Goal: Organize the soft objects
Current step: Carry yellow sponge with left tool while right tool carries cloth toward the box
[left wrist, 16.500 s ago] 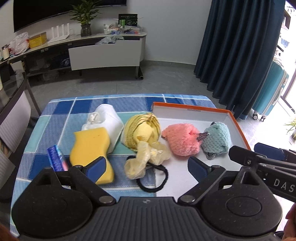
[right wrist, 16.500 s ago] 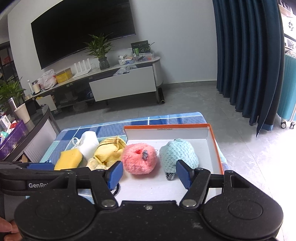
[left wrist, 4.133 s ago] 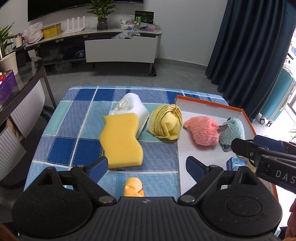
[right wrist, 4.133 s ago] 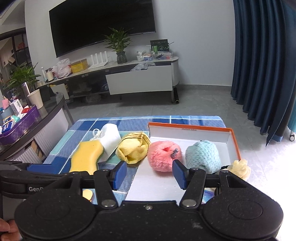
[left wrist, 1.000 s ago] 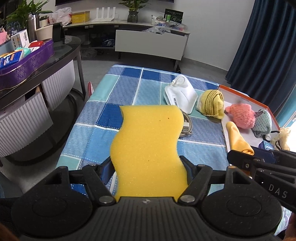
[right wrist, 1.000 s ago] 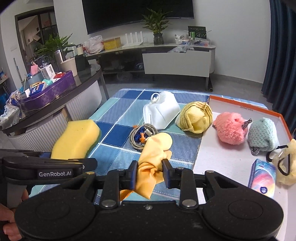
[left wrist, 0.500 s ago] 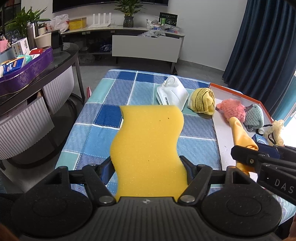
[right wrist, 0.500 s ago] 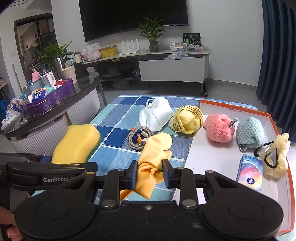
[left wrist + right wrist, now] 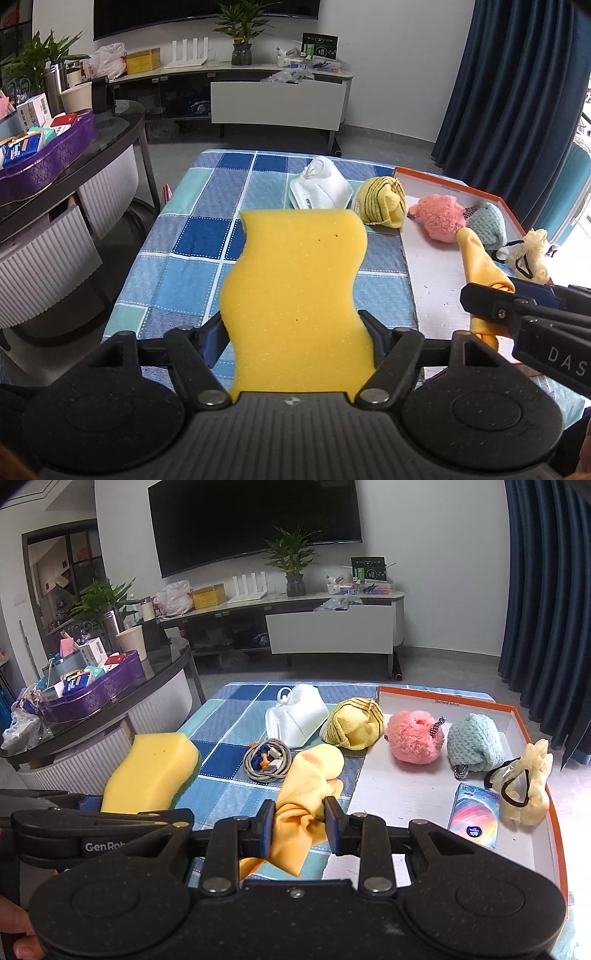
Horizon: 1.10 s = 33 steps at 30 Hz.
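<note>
Yellow sponge (image 9: 295, 295) and orange cloth (image 9: 303, 805) are being held above the checked tabletop (image 9: 207, 236).
The left tool (image 9: 295, 332) is gripping the sponge wide; the right tool (image 9: 300, 821) is pinching the cloth narrowly beside the orange-rimmed tray (image 9: 406, 794), a living room with a TV (image 9: 255, 520) lying beyond.

Coiled cable (image 9: 266, 762) — checked tablecloth (image 9: 225, 794).
</note>
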Tool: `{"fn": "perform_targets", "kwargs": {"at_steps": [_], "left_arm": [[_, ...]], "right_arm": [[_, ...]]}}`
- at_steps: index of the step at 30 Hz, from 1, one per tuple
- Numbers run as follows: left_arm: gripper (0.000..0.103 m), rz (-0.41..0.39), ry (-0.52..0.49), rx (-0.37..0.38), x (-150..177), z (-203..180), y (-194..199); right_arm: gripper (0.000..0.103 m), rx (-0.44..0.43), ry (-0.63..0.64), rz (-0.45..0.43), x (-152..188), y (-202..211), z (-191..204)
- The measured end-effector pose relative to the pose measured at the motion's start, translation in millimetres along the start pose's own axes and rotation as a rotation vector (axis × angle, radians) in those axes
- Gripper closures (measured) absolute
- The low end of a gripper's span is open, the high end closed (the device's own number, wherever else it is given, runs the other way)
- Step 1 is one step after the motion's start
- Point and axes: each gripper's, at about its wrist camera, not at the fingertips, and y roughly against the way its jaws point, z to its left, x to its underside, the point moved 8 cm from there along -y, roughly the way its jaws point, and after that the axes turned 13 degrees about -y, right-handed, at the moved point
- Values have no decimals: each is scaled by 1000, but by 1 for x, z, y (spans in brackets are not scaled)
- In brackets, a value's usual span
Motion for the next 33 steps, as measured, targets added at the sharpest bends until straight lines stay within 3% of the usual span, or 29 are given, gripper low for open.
{"fn": "perform_targets", "kwargs": {"at_steps": [33], "left_arm": [[29,-11,-79,86,-8,-51,-2]], "right_arm": [[67,54,-47,-35,-4,25,-33]]}}
